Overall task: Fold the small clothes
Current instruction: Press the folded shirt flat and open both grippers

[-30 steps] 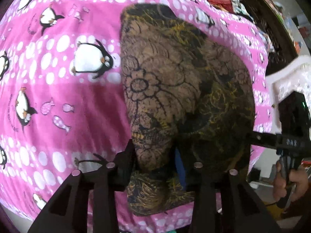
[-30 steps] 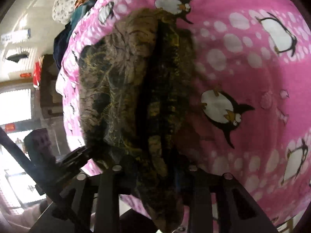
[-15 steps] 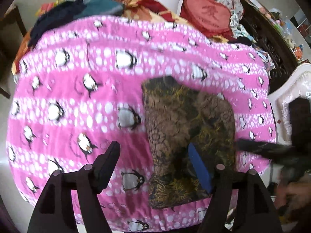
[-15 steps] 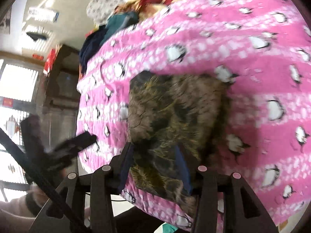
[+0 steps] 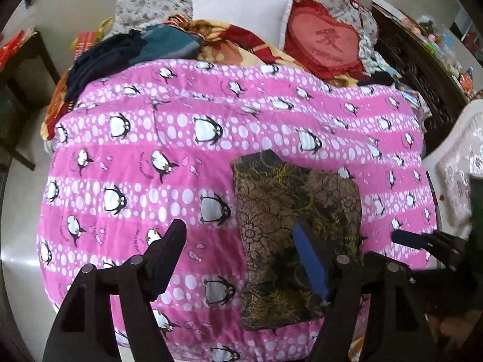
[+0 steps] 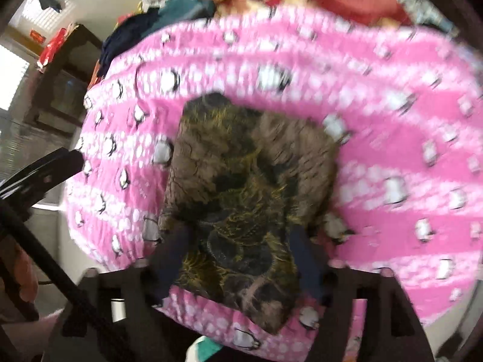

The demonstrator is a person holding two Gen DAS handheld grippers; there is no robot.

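Observation:
A folded dark garment with a brown and gold floral print [image 5: 297, 235] lies on the pink penguin blanket [image 5: 169, 187], near its front right. My left gripper [image 5: 241, 259] is open and empty, raised above the blanket, with the garment behind its right finger. In the blurred right wrist view the garment [image 6: 247, 187] lies just beyond my right gripper [image 6: 238, 259], which is open and holds nothing. The right gripper's fingers also show at the right edge of the left wrist view [image 5: 428, 241].
At the back lie a pile of dark and teal clothes [image 5: 132, 51], a white pillow [image 5: 241, 15] and a red heart cushion [image 5: 326, 45]. A dark wooden headboard [image 5: 422, 69] and a white chair [image 5: 455, 157] stand at the right. A dark cabinet [image 6: 66, 84] stands left.
Both grippers have let go of the garment, opened and pulled back and up from it. The garment now lies folded on the blanket, and much more of the bed is in view.

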